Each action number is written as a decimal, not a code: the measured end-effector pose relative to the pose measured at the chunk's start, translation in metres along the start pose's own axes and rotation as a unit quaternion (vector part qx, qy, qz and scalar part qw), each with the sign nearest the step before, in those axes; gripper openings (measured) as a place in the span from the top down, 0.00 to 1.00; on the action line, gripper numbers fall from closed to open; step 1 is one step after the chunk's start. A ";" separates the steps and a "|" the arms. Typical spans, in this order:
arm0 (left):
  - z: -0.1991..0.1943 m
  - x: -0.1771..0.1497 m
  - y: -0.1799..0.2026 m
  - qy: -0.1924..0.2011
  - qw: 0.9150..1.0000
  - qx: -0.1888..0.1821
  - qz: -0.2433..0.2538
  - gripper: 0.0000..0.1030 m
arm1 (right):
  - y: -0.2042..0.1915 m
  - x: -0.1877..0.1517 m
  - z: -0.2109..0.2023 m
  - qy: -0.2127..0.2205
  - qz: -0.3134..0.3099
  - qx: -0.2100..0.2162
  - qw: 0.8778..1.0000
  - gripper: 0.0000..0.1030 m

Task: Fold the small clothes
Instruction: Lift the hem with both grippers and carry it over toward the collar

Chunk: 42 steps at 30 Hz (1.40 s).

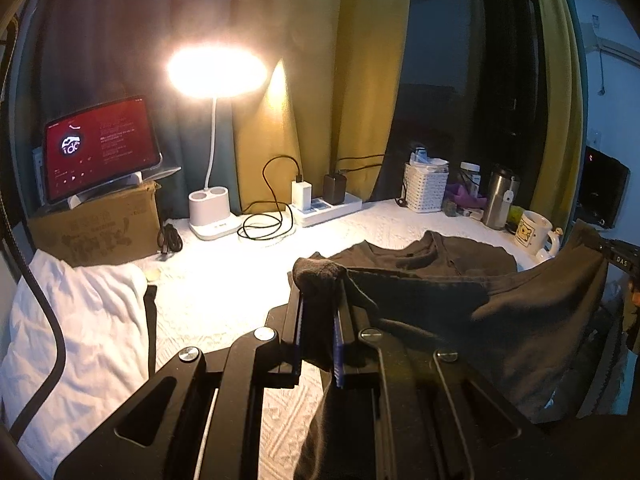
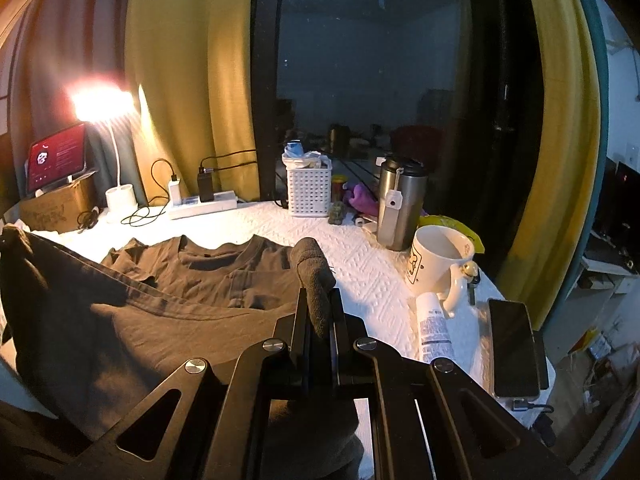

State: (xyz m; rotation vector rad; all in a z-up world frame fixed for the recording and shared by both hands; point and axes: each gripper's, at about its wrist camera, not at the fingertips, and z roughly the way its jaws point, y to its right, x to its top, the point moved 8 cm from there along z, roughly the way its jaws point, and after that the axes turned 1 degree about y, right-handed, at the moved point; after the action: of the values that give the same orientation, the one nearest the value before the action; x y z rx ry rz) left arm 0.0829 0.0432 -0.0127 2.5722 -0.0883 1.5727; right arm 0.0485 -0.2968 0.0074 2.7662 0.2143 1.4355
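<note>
Fold begun, unfinished | left gripper jaws pinching dark t-shirt hem; right gripper likewise | hem lifted at 6 o'clock, collar flat on counter at 12 | remaining: lay over, flatten.

Lit desk lamp glowing before mustard curtains; right of lamp, dark window; below, white quilted tabletop.

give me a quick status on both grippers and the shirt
Left gripper shut on shirt hem, lifted. Right gripper shut on the other corner. Collar end on the table. Mug close on the right.
</note>
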 end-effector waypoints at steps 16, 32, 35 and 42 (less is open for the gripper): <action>0.040 0.027 -0.008 -0.006 1.000 0.010 -0.009 0.90 | 0.003 0.027 0.057 -0.014 0.003 0.000 1.000 0.94; 0.090 0.062 -0.020 -0.015 1.000 0.024 -0.011 0.90 | 0.010 0.066 0.115 -0.020 0.010 0.007 1.000 0.94; 0.100 0.064 -0.024 -0.019 0.999 0.029 -0.013 0.90 | 0.014 0.072 0.127 -0.020 0.012 0.006 1.000 0.94; 0.130 0.060 -0.033 -0.041 0.998 0.036 -0.020 0.90 | 0.014 0.080 0.163 -0.033 0.009 0.010 0.999 0.94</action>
State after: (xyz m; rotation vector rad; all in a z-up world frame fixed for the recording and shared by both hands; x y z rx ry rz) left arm 0.2287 0.0588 -0.0206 2.6757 0.0135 1.4842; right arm 0.2286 -0.2926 -0.0203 2.8340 0.2051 1.3503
